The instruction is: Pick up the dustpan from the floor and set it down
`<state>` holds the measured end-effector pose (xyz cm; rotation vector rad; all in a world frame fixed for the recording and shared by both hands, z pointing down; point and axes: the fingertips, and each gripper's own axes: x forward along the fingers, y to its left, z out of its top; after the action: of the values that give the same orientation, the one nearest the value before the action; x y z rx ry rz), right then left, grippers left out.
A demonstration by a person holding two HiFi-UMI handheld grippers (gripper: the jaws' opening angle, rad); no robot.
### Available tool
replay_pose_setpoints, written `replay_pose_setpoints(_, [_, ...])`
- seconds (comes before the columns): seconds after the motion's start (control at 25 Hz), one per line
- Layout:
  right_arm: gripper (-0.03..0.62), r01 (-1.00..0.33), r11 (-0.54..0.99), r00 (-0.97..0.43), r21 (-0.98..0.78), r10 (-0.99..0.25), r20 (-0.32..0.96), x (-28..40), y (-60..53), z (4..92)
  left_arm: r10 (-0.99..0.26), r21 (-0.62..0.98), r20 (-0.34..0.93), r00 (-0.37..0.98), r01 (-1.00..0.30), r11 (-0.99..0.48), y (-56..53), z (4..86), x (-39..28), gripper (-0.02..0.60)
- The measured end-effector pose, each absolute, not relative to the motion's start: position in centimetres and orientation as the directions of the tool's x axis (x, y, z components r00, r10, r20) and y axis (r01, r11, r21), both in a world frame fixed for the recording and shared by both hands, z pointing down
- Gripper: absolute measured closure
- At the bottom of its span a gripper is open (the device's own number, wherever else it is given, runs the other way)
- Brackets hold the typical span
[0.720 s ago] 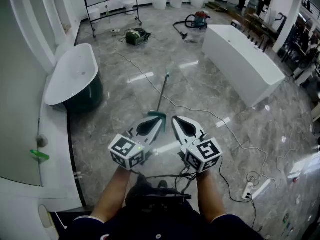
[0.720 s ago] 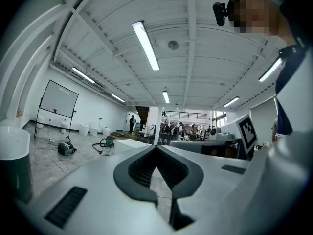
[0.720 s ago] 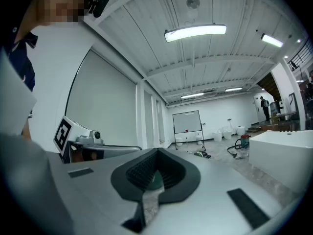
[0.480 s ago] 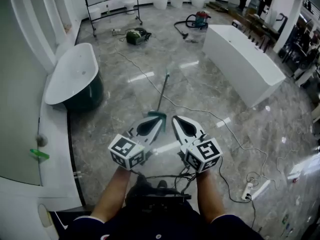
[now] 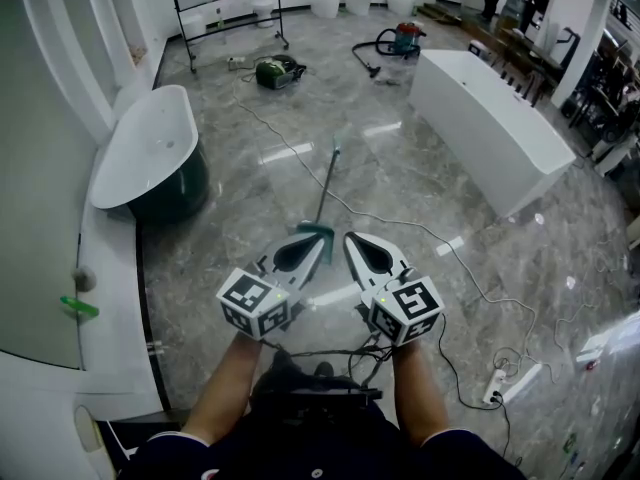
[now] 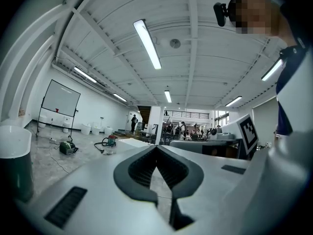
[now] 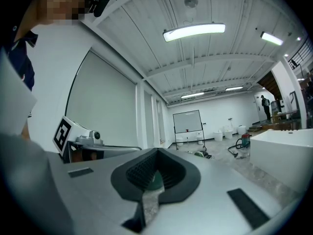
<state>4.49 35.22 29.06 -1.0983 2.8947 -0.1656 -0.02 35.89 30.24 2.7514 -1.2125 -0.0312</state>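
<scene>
The task was at its very start, as far as I could judge. The dustpan (image 5: 316, 230) was lying on the grey marble floor (image 5: 420, 198), not lifted and not touched by any tool. Its green pan was just in front of the tip of the left tool (image 5: 300, 256), and its long thin handle (image 5: 327, 183) pointed away from the person across the floor.

The left tool had its jaws pressed together, with nothing between them. The right tool (image 5: 362, 250) also had its jaws together at the tips and gripped nothing. In the right gripper view a green patch (image 7: 156, 180) showed through the hole behind the tips; I took it for the dustpan on the floor beyond, not a thing in the grip. Both tools were held level and side by side, near each other but apart.

So everything was left to do: to open one tool, to bring it down to the handle or the pan, to clamp, to lift, and to set the dustpan down.

By count there was one dustpan and two tools. Around them I counted two bathtubs, one oval at the left (image 5: 150, 153) and one long white at the right (image 5: 490, 118), and one vacuum cleaner (image 5: 403, 36) far behind.
</scene>
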Motion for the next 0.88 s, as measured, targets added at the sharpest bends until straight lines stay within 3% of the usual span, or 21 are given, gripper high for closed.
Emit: replay_pose_setpoints(0.88, [0.589,-0.686,0.717,-0.725,-0.119,-0.688,0.03,6.1,25.0,31.2,-0.704,0.124,0.047,0.709,-0.703,-0.7,25.3,32.2,2.2,0.57])
